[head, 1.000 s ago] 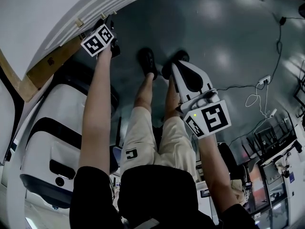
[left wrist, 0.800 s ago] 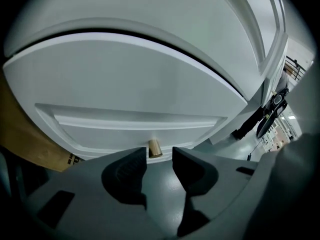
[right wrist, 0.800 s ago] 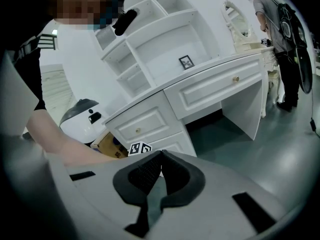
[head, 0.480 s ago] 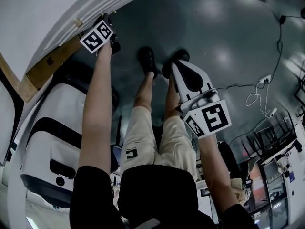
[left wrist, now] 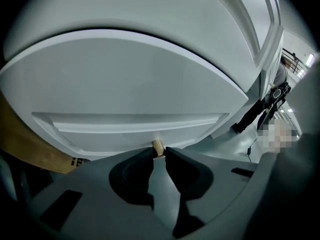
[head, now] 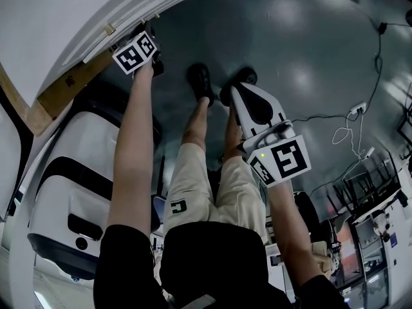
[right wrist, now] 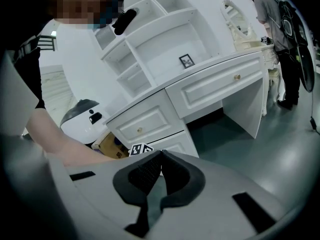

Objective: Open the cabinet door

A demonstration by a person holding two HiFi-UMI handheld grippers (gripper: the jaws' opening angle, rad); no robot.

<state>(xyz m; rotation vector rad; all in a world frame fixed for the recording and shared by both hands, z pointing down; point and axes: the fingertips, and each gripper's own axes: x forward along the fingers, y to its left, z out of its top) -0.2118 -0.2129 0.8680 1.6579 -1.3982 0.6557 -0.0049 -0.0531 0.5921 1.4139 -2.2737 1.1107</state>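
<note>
The white cabinet door (left wrist: pixel 150 84) fills the left gripper view, with a raised panel and a small tan knob (left wrist: pixel 158 146) at its lower edge. My left gripper (left wrist: pixel 159 151) is shut on that knob, one dark pad on each side of it. In the head view its marker cube (head: pixel 135 52) sits against the door's edge (head: pixel 129 11), and the jaws are hidden behind it. My right gripper (right wrist: pixel 160 154) is shut on nothing. It hangs apart over the grey floor near my feet (head: pixel 237 90) and points toward the white cabinet unit (right wrist: pixel 150 121).
A brown cardboard box (head: pixel 61 89) lies under the cabinet at the left. A white and black machine (head: pixel 71 198) stands beside my left leg. Cables (head: pixel 347 124) trail over the floor at the right. Another person (right wrist: pixel 280 29) stands by the white desk (right wrist: pixel 220 84).
</note>
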